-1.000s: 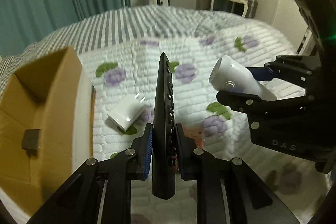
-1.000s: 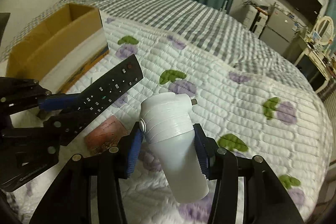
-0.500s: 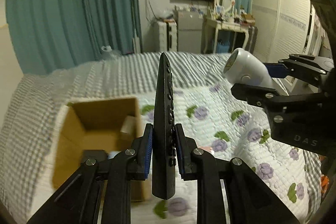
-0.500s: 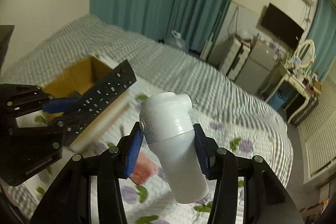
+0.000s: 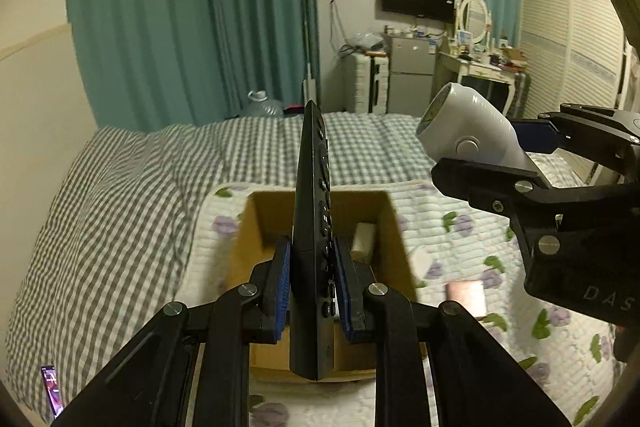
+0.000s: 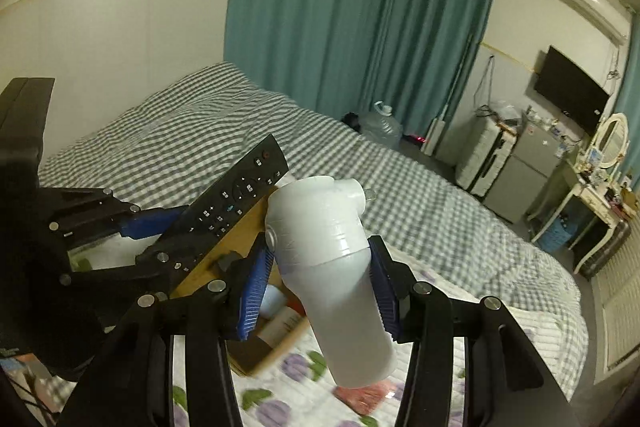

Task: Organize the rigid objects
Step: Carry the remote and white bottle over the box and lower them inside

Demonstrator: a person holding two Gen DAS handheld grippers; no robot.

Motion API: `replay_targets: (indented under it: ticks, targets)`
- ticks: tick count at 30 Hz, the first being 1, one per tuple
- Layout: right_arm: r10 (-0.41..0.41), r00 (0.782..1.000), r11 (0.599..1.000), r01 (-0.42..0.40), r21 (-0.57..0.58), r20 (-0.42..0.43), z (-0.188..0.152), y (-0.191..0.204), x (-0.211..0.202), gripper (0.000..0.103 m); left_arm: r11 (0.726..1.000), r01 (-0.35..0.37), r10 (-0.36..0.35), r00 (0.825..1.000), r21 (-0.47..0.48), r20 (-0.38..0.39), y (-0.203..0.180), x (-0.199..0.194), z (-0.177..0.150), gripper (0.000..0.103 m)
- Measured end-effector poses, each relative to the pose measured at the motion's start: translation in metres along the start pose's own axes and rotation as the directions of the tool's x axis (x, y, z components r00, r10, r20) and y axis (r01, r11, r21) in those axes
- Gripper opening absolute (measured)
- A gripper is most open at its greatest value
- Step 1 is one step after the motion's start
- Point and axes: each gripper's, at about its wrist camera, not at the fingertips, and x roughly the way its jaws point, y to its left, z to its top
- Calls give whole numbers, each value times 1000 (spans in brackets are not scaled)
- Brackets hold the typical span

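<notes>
My left gripper is shut on a long black remote control, held on edge and pointing away, high above an open cardboard box on the bed. My right gripper is shut on a white plastic bottle-like device, its nozzle end tilted up. In the left wrist view that device and the right gripper hang at the right, beside the box. In the right wrist view the remote and left gripper are at the left.
The box holds a white block and other small items. On the flowered quilt to its right lie a pink pack and a white item. A phone lies at the bed's near left corner. Dressers and a fridge stand beyond.
Both grippers have risen well above the bed with their objects and swung toward the box, which now lies under the remote instead of at the left edge.
</notes>
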Motion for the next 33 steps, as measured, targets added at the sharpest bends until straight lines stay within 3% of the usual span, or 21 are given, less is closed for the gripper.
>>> replay_targets:
  ticks: [9,21,33]
  targets:
    - [31,997,999,-29,30,-74,1,13,72,47,1000,-12,10,997,-26,-79,27,48,-19,20]
    - [5,990,995,10,100,-144,-14,0,152,47,1000,8,-8,985,-3,-170,23,108,-30,20]
    - [42,981,990,-16,137,-191,-34,-4,199,47,1000,12,-7,969,18,-245,19,139,-43,20]
